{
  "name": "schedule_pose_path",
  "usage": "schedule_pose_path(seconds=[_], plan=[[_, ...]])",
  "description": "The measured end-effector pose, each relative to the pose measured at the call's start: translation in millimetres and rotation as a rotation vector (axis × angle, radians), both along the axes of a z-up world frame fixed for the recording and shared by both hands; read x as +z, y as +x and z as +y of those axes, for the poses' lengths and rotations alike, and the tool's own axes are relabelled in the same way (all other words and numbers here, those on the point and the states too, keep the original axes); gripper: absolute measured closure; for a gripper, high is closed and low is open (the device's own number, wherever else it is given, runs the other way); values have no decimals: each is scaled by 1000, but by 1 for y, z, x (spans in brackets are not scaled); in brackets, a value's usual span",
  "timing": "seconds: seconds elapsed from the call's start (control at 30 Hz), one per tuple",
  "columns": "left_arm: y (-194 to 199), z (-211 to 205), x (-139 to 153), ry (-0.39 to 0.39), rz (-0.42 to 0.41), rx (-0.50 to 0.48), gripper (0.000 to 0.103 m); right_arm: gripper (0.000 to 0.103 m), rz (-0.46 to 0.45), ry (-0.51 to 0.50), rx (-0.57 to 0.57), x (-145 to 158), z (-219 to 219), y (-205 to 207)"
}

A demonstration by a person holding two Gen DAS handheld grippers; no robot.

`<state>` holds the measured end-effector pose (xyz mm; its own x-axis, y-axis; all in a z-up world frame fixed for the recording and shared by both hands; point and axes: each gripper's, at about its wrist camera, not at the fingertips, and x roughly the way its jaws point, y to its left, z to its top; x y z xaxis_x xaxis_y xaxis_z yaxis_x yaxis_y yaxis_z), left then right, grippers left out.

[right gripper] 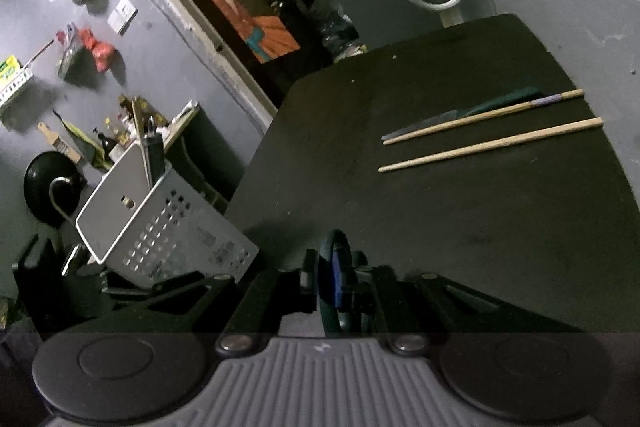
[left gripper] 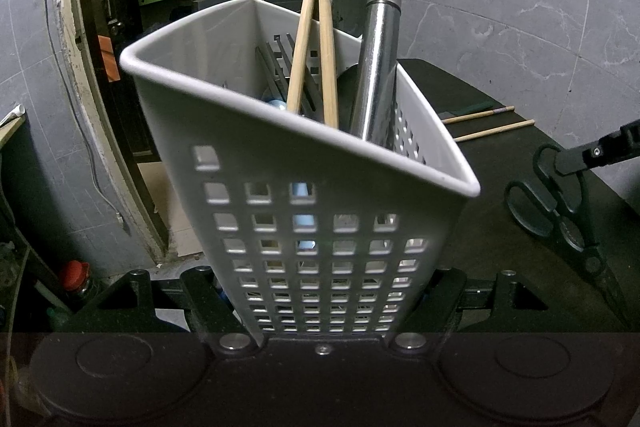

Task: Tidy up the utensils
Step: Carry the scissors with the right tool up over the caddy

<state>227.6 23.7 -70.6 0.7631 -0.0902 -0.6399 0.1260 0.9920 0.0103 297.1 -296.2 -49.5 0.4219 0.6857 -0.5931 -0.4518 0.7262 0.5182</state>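
White perforated utensil caddy (left gripper: 304,163), clamped in left gripper (left gripper: 320,291), holds two wooden chopsticks (left gripper: 316,39), forks and a steel handle (left gripper: 376,63) standing upright; right of caddy, black scissors (left gripper: 560,211) on dark table (right gripper: 460,219), loop handle pinched by right gripper (right gripper: 338,287), blades pointing toward camera; grey tiled wall behind.

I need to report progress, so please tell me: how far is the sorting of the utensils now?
Done: two wooden chopsticks and a steel-handled tool stand in the white perforated plastic caddy, gripped by the left tongs.

In hand: the right tongs pinch the black scissors by a handle loop.

Left: two more wooden chopsticks and a green-handled knife lie on the dark table.
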Motion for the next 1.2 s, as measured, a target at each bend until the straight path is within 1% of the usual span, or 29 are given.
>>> schedule_pose_path(seconds=[0.17,0.3,0.37,0.47,0.63,0.77,0.93,1.03,1.13,1.2], plan=[[0,0,0,1,0,0,27,93,-15,-71,38,0,11,0],[0,1,0,1,0,-2,27,94,-27,-141,39,5,18,4],[0,1,0,-2,0,-1,27,94,-40,-145,54,9,20,4],[0,1,0,-2,-1,0,27,94,-62,-110,49,21,16,1],[-1,2,-1,-10,-5,3,27,95,-150,-34,16,55,7,-12],[-3,2,-3,-13,-8,4,27,95,-255,4,5,87,7,-24],[-3,3,-3,-13,-9,5,27,95,-405,53,-10,134,12,-29],[-4,3,-4,-15,-10,6,27,95,-471,77,13,161,21,-27],[-4,4,-4,-16,-11,7,27,95,-515,64,52,181,39,-26],[-4,3,-4,-16,-11,7,27,95,-548,81,85,193,54,-28]])
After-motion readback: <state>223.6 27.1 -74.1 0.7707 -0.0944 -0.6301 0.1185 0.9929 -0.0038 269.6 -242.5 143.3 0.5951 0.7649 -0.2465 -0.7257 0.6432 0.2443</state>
